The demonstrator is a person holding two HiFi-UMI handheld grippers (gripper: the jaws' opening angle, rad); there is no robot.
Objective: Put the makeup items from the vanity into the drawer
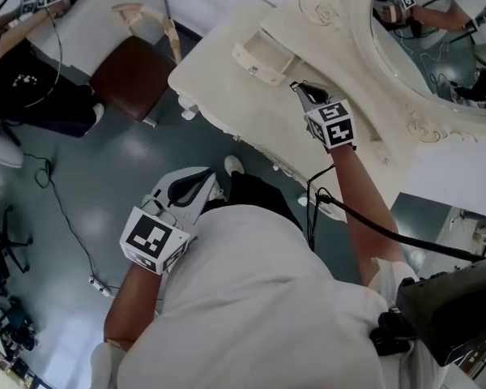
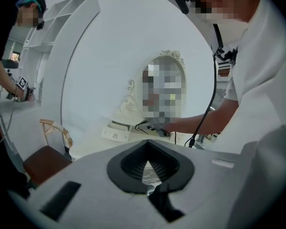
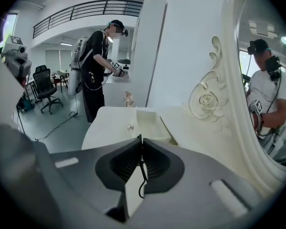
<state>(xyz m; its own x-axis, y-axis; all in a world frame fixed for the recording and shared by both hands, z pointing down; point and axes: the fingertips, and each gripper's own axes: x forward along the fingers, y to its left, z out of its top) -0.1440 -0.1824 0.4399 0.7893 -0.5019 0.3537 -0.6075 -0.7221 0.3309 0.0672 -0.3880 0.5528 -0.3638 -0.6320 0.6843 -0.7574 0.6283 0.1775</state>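
Right gripper (image 1: 301, 90) hovered over the vanity (image 1: 219, 96) top, jaws pressed together with nothing between them. The drawer (image 1: 266, 55) stood pulled open just ahead of it. Left gripper (image 1: 211, 185) hung by the person's side, off the vanity, jaws also closed and empty.

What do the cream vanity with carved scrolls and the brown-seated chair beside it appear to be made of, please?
The cream vanity looks like painted wood or moulded resin, satin finish: even colour, carved scrolls, no grain showing. The brown chair seat looks like leather or vinyl: smooth, faint sheen. The pale chair frame seems bare light wood.
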